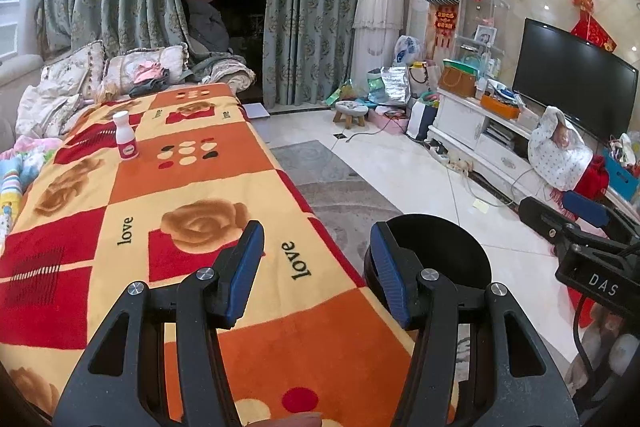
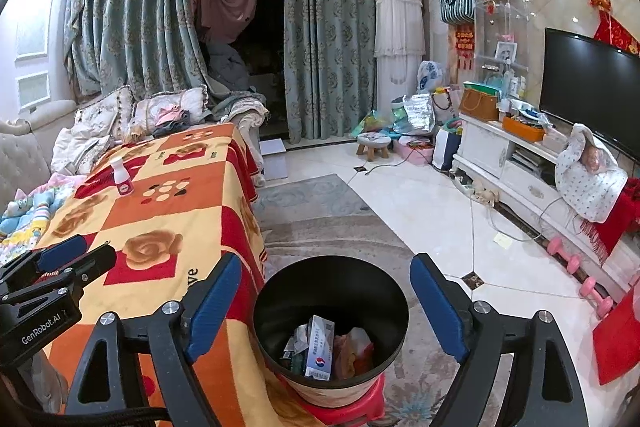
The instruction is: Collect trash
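Hovering with jaws spread and empty over the round black plastic bin (image 2: 331, 311) at lower centre, right gripper (image 2: 326, 311) suggests a drop; left gripper (image 1: 316, 271) likewise released, small white-and-pink bottle (image 1: 125, 135) remaining upper left.

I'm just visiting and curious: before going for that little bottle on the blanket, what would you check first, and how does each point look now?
1. Right gripper empty, fingers apart: ok.
2. Left gripper empty, fingers apart: ok.
3. Bottle upright on the blanket, nothing beside it: ok.
4. Black bin has room above the box and wrappers inside: ok.
5. Bin steady on the red stool: cannot tell.
6. Bottle empty or capped: cannot tell.
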`<control>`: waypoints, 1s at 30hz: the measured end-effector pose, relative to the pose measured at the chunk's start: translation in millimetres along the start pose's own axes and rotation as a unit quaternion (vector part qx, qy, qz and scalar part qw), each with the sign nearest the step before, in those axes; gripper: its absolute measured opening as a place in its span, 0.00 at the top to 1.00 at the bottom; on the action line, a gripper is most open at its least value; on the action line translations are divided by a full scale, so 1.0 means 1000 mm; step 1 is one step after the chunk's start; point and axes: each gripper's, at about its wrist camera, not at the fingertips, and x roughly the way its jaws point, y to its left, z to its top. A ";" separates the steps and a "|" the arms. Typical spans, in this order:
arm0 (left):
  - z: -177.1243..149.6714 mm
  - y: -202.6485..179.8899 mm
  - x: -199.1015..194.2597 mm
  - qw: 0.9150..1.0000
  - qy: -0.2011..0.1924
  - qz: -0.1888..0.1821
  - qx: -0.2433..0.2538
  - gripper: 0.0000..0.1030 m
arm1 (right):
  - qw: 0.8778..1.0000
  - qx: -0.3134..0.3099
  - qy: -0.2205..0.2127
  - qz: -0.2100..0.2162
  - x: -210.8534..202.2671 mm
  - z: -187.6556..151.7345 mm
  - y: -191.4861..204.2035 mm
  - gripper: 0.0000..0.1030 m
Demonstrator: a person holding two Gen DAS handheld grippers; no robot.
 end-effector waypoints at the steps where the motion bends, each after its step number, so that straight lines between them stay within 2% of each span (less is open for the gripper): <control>1: 0.000 0.000 0.000 1.000 0.000 0.000 0.001 0.48 | 1.000 -0.002 0.003 0.000 0.001 0.000 0.001 0.17; 30: -0.006 -0.002 0.003 1.000 0.008 0.001 0.000 0.48 | 1.000 0.000 0.016 0.008 0.010 -0.009 0.002 0.16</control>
